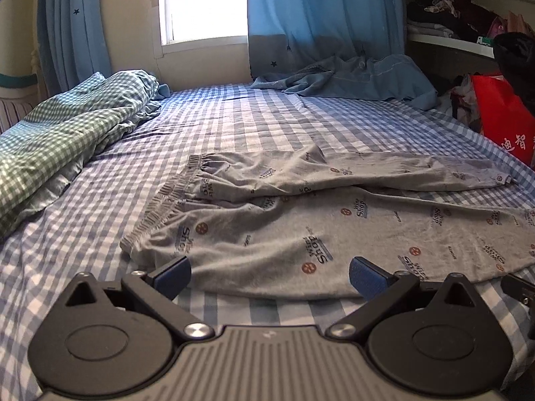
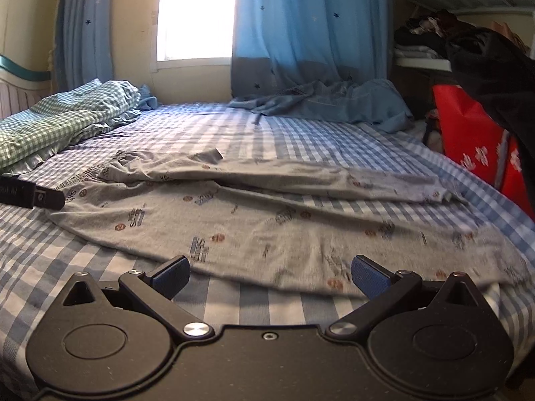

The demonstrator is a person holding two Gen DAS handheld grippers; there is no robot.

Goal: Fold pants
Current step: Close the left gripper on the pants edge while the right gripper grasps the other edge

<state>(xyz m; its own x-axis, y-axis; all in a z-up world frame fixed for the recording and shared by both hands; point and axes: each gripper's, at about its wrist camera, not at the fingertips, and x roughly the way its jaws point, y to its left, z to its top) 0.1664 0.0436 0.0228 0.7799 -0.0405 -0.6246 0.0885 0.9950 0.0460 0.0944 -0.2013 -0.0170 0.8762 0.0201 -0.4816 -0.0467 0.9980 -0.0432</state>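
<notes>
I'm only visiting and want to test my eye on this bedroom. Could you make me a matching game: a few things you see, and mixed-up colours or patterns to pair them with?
Things:
1. pants
2. quilt
3. bag
4. curtain

Looks:
A. plain red with white characters
B. grey with small printed logos
C. blue with dark stars
D. green and white checks

Pairs: 1-B, 2-D, 3-A, 4-C

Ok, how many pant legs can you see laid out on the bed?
2. The far leg stretches right toward the red bag; the near leg lies in front of it, just ahead of both open tools. Nothing appears hidden.
</notes>
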